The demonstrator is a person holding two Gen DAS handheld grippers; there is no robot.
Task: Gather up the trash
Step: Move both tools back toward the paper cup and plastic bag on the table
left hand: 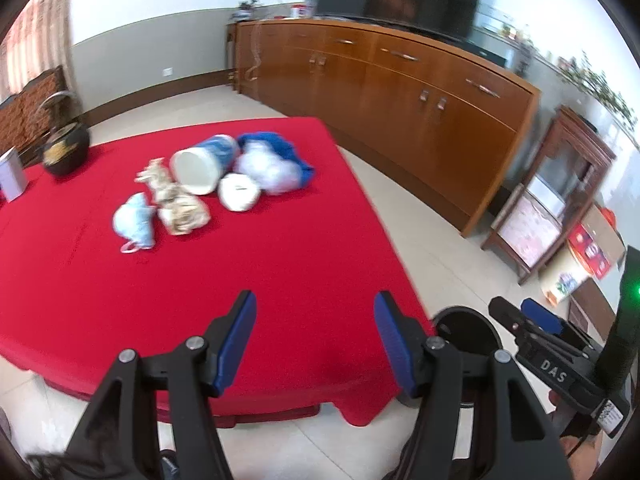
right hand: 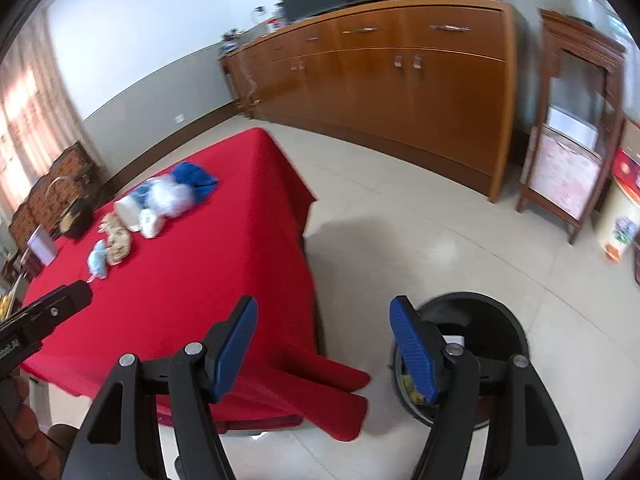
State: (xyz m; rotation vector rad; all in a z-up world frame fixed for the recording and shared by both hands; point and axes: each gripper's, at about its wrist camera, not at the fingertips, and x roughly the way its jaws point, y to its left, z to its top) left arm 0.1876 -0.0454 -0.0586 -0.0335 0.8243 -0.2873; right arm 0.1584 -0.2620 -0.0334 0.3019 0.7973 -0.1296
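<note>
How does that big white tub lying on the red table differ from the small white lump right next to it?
The tub is clearly larger than the white lump. The tub lies on its side with its open mouth towards the camera; the lump shows no opening and looks crumpled. The tub has blue on its outer wall, while the lump is plain white with a small dark mark. Both rest on the red tablecloth, close together in the same pile of rubbish.
</note>
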